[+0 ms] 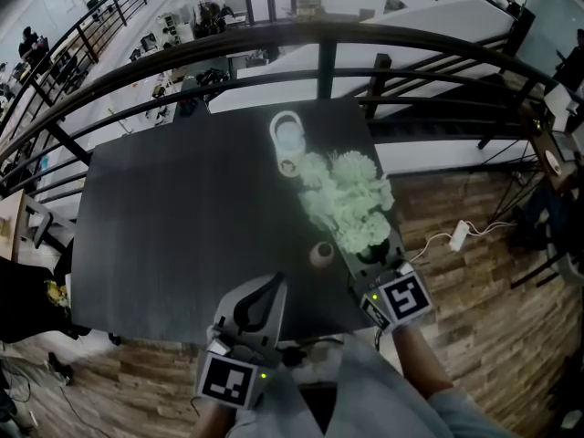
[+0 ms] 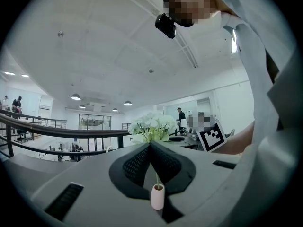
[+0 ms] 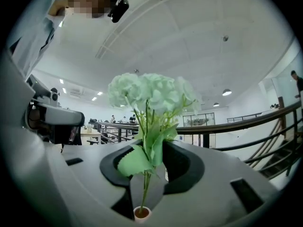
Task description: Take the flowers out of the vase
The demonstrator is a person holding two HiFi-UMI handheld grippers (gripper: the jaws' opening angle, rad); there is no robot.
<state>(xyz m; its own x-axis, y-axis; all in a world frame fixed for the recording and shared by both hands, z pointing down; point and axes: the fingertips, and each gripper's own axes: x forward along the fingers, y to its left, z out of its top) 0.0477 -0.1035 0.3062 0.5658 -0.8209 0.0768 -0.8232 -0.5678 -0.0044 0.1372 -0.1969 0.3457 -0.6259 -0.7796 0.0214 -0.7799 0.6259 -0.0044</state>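
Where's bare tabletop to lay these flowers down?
Bare: the left half of the table, from the white container and small vase across to its left edge. Crowded: the right strip, where the flowers spread between container and small vase.

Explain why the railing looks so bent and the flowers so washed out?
Head view: the wide lens bows the railing, and the pale flowers glare against the dark table. Left gripper view: a round black border, faraway flowers small but clear. Right gripper view: flowers close and crisp, ceiling lamps bright.
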